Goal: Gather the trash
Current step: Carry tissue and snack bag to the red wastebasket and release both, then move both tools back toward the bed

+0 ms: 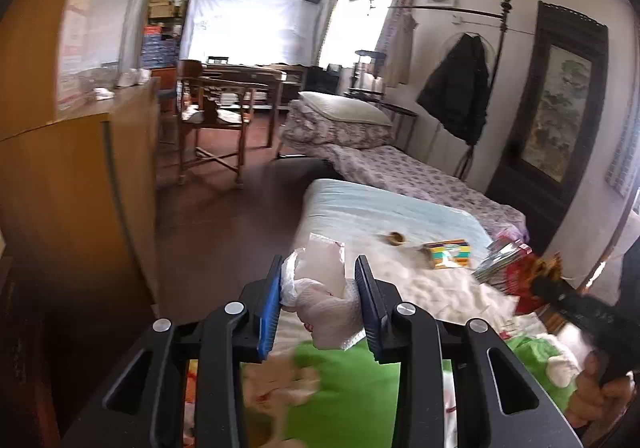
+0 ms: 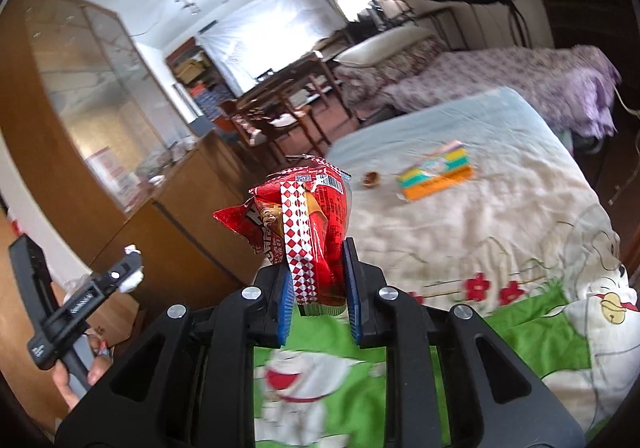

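left gripper (image 1: 320, 302) clamped on crumpled white plastic wrap (image 1: 320, 288), right gripper (image 2: 318, 284) clamped on red snack bag (image 2: 304, 224), striped box (image 2: 436, 176) seen at 1 o'clock on bed (image 2: 480, 232)

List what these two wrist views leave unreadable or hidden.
- Small brown item on the bed: too small to identify, both views.
- Snack bag print: crumpled, blurred, right view.
- Crumpled tissue: partly covered by left hand-held gripper fingers.
- Any trash bin: outside both views.
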A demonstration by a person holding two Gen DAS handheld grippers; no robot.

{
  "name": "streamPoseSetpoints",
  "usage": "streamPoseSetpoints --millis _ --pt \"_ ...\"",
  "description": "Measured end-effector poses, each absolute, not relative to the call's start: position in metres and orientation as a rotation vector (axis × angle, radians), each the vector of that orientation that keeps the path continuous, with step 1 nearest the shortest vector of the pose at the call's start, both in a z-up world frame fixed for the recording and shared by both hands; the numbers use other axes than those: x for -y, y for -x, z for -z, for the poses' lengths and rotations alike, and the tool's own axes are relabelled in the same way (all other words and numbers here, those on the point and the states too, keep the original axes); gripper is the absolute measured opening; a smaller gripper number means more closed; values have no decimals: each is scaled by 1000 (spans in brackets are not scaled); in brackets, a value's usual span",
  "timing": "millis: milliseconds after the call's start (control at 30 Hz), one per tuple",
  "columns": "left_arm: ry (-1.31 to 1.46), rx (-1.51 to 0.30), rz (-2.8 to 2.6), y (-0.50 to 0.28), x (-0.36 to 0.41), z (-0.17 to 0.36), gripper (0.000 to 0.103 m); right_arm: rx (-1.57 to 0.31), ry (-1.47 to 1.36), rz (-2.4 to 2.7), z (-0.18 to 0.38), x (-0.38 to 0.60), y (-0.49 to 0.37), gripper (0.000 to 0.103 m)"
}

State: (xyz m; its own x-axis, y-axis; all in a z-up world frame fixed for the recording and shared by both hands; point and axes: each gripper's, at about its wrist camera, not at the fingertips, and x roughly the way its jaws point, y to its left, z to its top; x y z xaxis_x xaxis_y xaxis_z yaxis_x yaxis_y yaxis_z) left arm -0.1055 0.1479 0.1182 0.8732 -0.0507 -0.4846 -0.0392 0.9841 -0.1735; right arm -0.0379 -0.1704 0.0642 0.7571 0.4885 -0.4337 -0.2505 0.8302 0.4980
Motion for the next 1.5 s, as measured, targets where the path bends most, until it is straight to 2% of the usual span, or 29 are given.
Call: streamPoseSetpoints --millis 233,400,433,500,700,967,1200,1233,1300,1367,1500 --pt "226 -555 -83 135 -210 -95 36 -607 -372 -524 -79 120 54 24" --pt "264 -664 -157 144 -259 -46 38 -652 -329 -572 -75 88 54 24" --pt "268 -688 -171 146 -267 -36 45 -667 -312 -581 -72 78 54 24" --pt "270 -745 -224 150 -281 -11 72 -686 -293 -593 -68 66 54 24" --pt "256 -861 -366 174 -329 38 91 -762 -204 -641 -51 18 52 24" --pt "324 -914 -548 219 -392 72 95 -870 -72 -735 -24 -59 55 24" --pt "306 -932 -609 234 -400 87 95 -960 69 -815 7 -141 54 26" --pt "302 -934 -612 231 -399 88 95 -976 85 -824 13 -152 53 28" --pt "298 -941 -614 231 -400 91 96 -1006 107 -834 24 -168 49 45" --pt "291 -944 -619 230 -400 91 97 -1023 134 -824 32 -176 47 53" --pt "274 -946 -621 228 -396 91 97 -1032 105 -829 34 -168 46 53"
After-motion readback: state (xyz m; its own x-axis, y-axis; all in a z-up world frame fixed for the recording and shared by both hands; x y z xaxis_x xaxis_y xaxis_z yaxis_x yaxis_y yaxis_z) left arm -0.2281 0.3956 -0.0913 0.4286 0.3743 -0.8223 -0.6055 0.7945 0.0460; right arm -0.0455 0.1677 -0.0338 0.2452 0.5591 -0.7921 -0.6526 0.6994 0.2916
